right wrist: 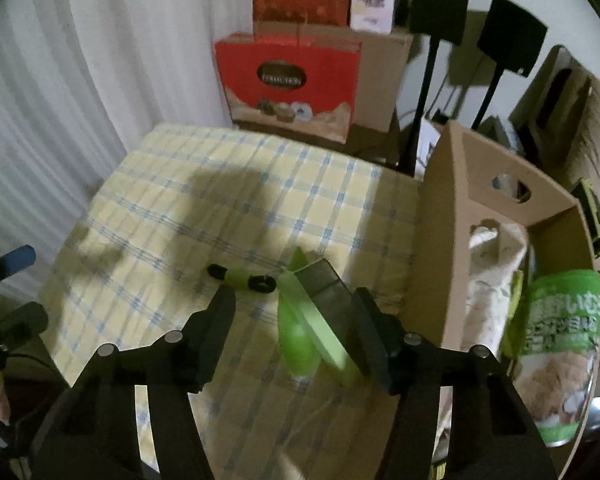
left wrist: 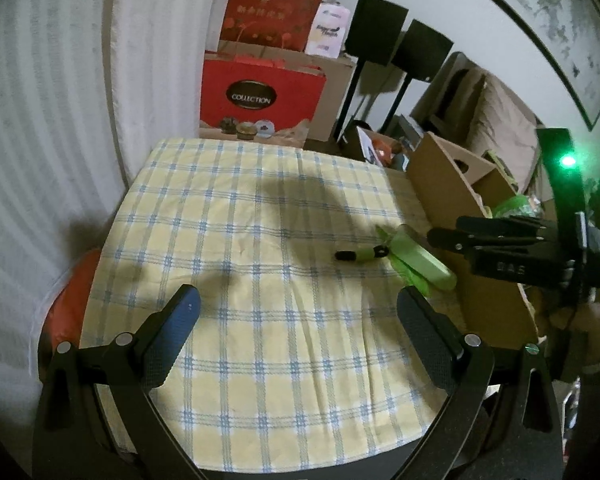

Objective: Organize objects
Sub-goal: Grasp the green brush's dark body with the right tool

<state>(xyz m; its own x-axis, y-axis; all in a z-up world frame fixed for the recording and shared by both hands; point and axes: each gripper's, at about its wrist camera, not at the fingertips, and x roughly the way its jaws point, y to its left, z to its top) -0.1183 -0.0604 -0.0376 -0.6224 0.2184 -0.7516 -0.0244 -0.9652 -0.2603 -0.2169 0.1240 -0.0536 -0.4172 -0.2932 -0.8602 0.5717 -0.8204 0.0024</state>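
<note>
The green item [right wrist: 308,320] is hard to identify: in the right wrist view it is motion-blurred, showing a pale green rounded body, a flat translucent green band and a dark grey panel. In the left wrist view it reads as a smooth, light green oblong [left wrist: 418,258] with a short green strap ending in black clips [left wrist: 360,255]. It lies near the right edge of the table [left wrist: 260,360], just beside the cardboard box [left wrist: 460,200].

The right gripper [right wrist: 296,316] stands with its jaws wide apart, one on each side of the green item; whether either finger touches it cannot be told through the blur. In the left wrist view only this gripper's side shows, dark and partly lost against the box, with a green light above it. The left gripper [left wrist: 300,312] hovers over the near part of the table, spread wide and holding nothing; one finger [left wrist: 180,320] wears a blue textured pad, the other a black one.

The table carries a woven cloth checked in yellow, white and blue, lightly wrinkled; its near edge is cut off by the gripper bodies. The box is plain brown corrugated board with round cut-outs in its flap. Inside it a white crumpled bag [right wrist: 496,280] and a green printed pouch [right wrist: 560,348] show partly; the pouch's writing is too blurred to read.

Beyond the far edge, a red carton [left wrist: 260,96] bears an oval label reading "COLLECTION". A second red box above has gold characters that cannot be made out.
</note>
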